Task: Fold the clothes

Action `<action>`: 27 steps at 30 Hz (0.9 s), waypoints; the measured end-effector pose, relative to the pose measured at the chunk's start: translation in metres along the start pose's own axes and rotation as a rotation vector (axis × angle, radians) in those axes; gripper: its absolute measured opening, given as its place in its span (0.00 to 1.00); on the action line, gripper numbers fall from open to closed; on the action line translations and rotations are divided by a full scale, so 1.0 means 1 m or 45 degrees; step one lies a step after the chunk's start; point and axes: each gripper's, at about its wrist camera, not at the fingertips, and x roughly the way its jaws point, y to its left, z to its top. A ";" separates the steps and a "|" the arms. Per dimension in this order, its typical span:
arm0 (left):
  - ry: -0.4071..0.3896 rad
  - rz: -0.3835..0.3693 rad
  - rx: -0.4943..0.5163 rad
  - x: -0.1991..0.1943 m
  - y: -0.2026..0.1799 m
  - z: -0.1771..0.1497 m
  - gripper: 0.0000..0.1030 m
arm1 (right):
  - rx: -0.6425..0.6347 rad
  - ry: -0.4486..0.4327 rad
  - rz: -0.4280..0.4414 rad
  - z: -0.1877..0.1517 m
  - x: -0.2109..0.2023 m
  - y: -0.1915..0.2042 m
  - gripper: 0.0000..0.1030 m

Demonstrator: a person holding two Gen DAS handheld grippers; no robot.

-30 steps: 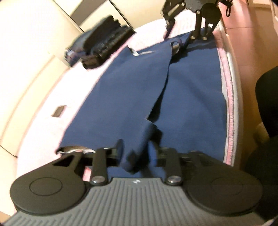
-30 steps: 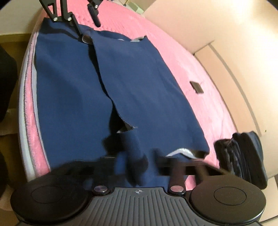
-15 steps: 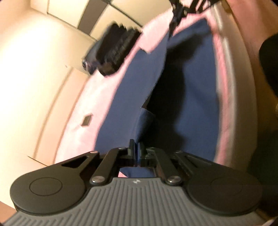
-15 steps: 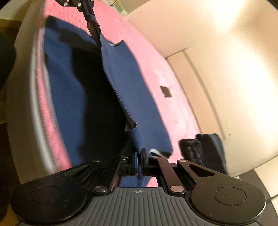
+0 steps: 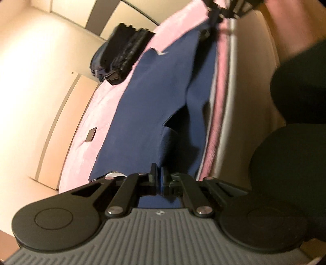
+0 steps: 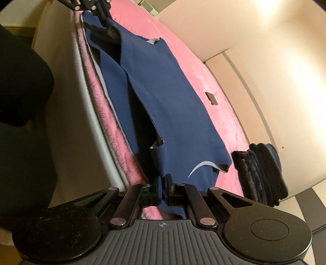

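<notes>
The navy blue fabric garment [image 5: 154, 97] [image 6: 163, 95] is lying spread on the pink fleecy bed cover [image 5: 95, 114] [image 6: 205, 67], and its near long side is running close along the rounded edge of the pale mattress [image 5: 240, 102] [image 6: 67, 85]. One layer is lying flat, and an upper flap is being held up from both ends, so a dark gap is showing under it. The far side of the pink cover, between the garment and the cream wall, is lying open, with only a small dark rectangular tag [image 5: 91, 135] [image 6: 211, 97] on it. A stack of dark folded clothes [image 5: 122, 55] [image 6: 262, 173] is sitting at one end of the cover, just beside the garment's corner. The black left gripper [image 5: 159, 175] [image 6: 102, 12] is pinching a fold of the blue cloth, its fingers nearly touching each other. The black right gripper [image 6: 163, 186] [image 5: 216, 14] is also closed tightly on a fold at the opposite end. Dark clothing of the person [image 5: 295, 122] [image 6: 22, 126] is standing beside the mattress edge.
</notes>
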 end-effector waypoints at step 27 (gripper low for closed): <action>0.031 -0.042 0.061 0.018 -0.004 0.002 0.30 | 0.020 -0.081 -0.041 -0.001 -0.013 -0.016 0.86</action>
